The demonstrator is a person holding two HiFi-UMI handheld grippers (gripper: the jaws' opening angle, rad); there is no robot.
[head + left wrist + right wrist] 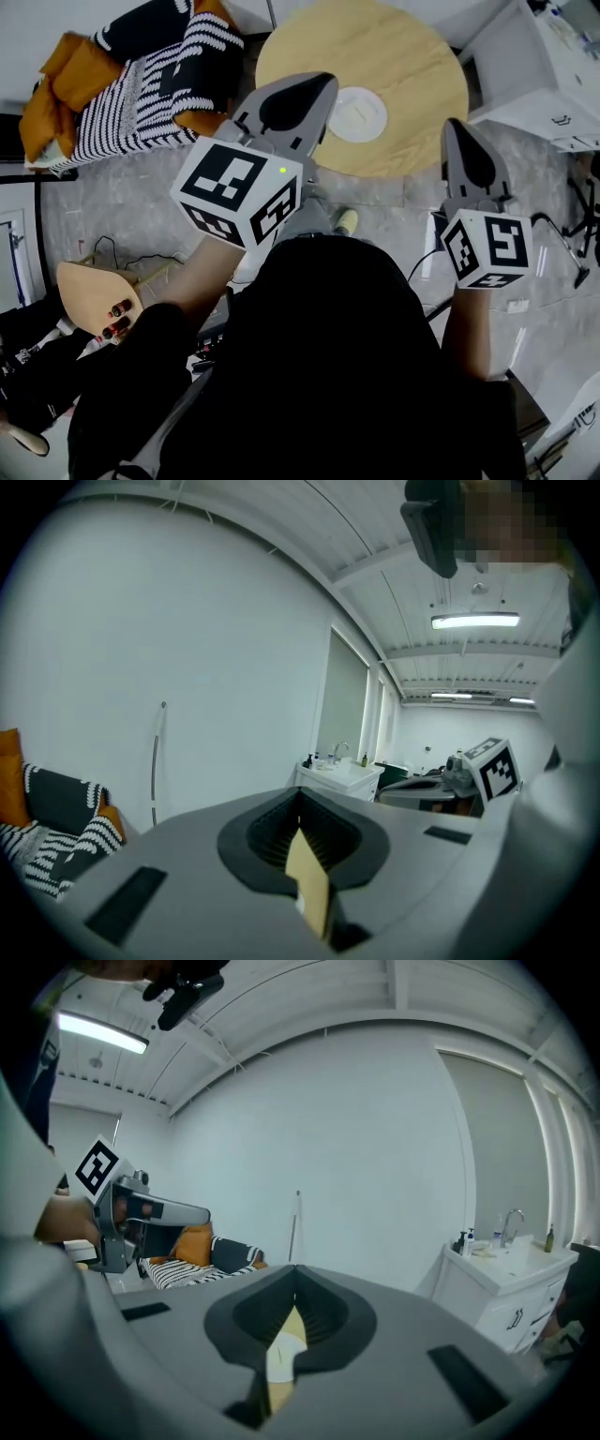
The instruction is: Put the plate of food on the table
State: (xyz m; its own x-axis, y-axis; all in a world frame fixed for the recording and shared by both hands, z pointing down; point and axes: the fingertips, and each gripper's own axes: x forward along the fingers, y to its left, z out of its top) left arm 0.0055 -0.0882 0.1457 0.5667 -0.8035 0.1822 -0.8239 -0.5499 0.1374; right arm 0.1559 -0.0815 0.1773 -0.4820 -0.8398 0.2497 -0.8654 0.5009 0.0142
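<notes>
A white plate (pixel 357 113) sits on the round wooden table (pixel 403 56) in the head view; I cannot make out any food on it. Both grippers are held up in the air above the floor, short of the table. My left gripper (pixel 326 82) hangs over the table's near edge beside the plate, jaws closed and empty. My right gripper (pixel 454 126) is further right, also shut on nothing. In the left gripper view the jaws (pixel 300 803) meet at the tip. In the right gripper view the jaws (pixel 294 1293) meet too, and a sliver of table (pixel 281 1358) shows below.
A sofa with striped and orange cushions (pixel 141 84) stands left of the table. A white cabinet (pixel 553 66) is at the right. A wooden seat (pixel 94 291) and cables lie on the floor at the left. A white sink unit (pixel 497 1288) stands by the wall.
</notes>
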